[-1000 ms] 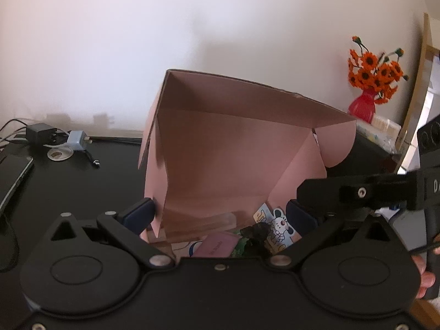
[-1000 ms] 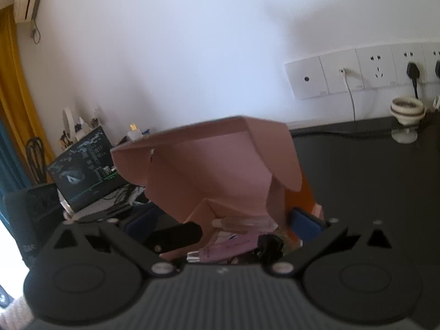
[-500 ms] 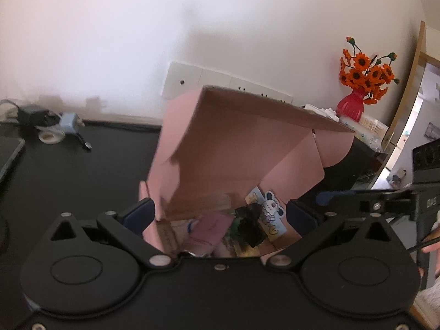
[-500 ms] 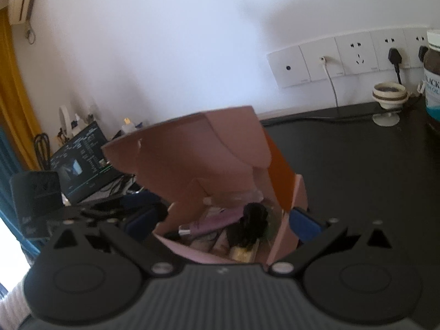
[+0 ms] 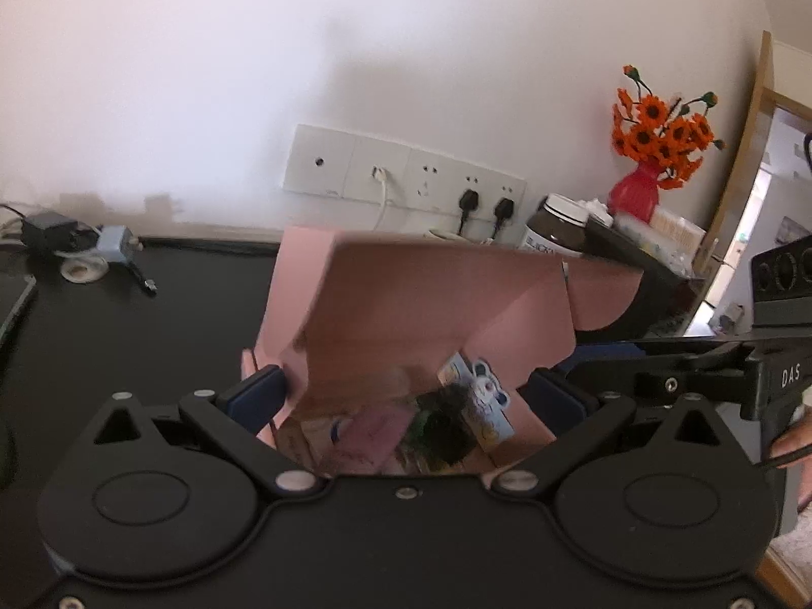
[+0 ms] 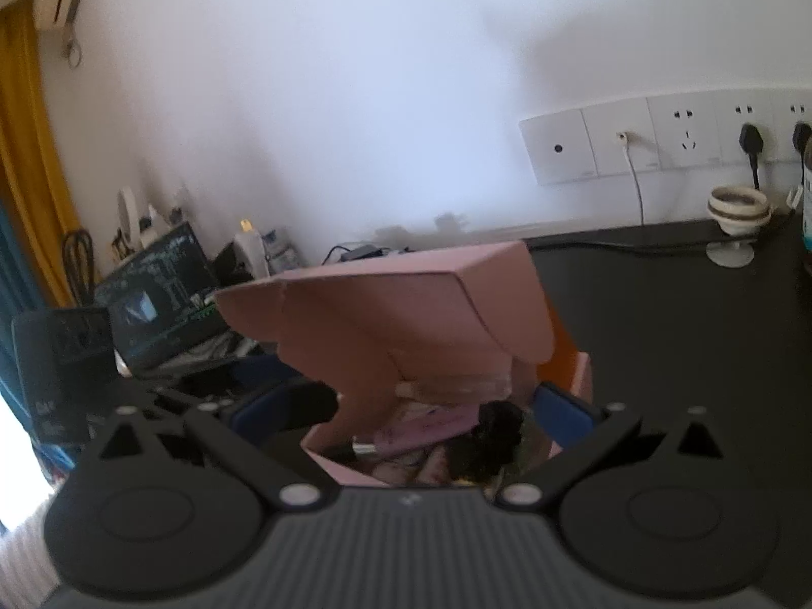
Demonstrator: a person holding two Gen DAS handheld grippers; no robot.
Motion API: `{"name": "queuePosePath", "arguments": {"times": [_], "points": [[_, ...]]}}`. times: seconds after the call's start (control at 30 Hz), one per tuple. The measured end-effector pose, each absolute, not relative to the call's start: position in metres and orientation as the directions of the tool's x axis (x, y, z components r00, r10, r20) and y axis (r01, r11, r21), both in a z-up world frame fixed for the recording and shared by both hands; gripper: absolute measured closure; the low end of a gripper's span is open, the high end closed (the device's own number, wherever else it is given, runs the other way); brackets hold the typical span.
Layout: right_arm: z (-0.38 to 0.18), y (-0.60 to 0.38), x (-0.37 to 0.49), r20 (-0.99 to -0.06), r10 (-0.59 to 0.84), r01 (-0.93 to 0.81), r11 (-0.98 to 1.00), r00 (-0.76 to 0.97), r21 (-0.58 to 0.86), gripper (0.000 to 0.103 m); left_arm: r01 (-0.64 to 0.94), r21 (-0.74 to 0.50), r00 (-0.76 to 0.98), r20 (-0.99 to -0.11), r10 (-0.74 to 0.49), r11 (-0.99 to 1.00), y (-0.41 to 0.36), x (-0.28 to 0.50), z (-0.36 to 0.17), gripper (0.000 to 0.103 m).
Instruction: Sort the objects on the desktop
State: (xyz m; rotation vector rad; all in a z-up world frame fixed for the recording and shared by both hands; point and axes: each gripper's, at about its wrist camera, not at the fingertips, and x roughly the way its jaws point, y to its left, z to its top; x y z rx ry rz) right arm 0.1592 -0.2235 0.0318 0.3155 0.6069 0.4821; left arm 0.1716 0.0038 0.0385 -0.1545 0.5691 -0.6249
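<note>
A pink cardboard box [image 5: 431,314] sits on the black desk [image 5: 152,325] out in front of the row of wall sockets [image 5: 401,172], its lid tipped forward and half lowered over the opening; the left gripper [image 5: 406,396] stands with its blue-padded fingers spread wide, one on each side of the box's front, and whether the pads actually press the cardboard I cannot tell; nothing else is in its grasp. Inside the box lie a pink tube-like item [image 5: 370,431], something dark and tufted [image 5: 446,431] that is too blurred to name, and a card printed with a cartoon mouse [image 5: 482,396] leaning against the far right inner wall. The right gripper [image 6: 426,411] comes at the box from the other side, fingers likewise parted wide around the near corner, holding nothing that I can make out; its black body shows in the left view just right of the box. Behind the box, toward the sockets, stand a dark jar [image 5: 555,226] and a red vase of orange flowers [image 5: 654,162]; well left of the box a charger and a roll of tape [image 5: 81,266] lie by the wall; a laptop [image 6: 162,294] glows on the far side of the box in the right view.
</note>
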Motion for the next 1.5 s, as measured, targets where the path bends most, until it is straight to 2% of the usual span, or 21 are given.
{"name": "queuePosePath", "arguments": {"times": [0.13,0.33,0.5,0.67,0.83,1.13,1.5], "points": [[0.025,-0.228,0.158,-0.466,0.543,-0.333,0.823,0.699,0.460,0.001,0.509,-0.313,0.647,-0.475,-0.596,0.802,0.006,0.171,0.032,0.000],[0.026,-0.233,0.145,-0.457,0.532,-0.342,0.833,0.713,0.435,0.001,0.519,-0.317,0.644,-0.467,-0.606,0.794,0.026,0.160,0.028,0.000],[0.036,-0.243,0.130,-0.419,0.533,-0.361,0.831,0.735,0.423,0.001,0.513,-0.316,0.699,-0.385,-0.602,0.798,0.046,0.147,0.042,0.000],[0.043,-0.248,0.124,-0.368,0.454,-0.314,0.870,0.812,0.380,0.001,0.435,-0.309,0.790,-0.319,-0.523,0.846,0.044,0.149,0.055,0.000],[0.029,-0.245,0.138,-0.396,0.379,-0.215,0.892,0.836,0.397,0.001,0.355,-0.237,0.823,-0.379,-0.423,0.904,0.026,0.160,0.046,0.000],[-0.002,-0.242,0.152,-0.478,0.352,-0.152,0.901,0.805,0.406,0.001,0.326,-0.217,0.813,-0.432,-0.390,0.920,0.031,0.168,0.027,0.000],[-0.008,-0.244,0.154,-0.499,0.325,-0.121,0.910,0.804,0.396,0.001,0.332,-0.156,0.812,-0.454,-0.366,0.930,0.022,0.167,0.020,0.000]]}}
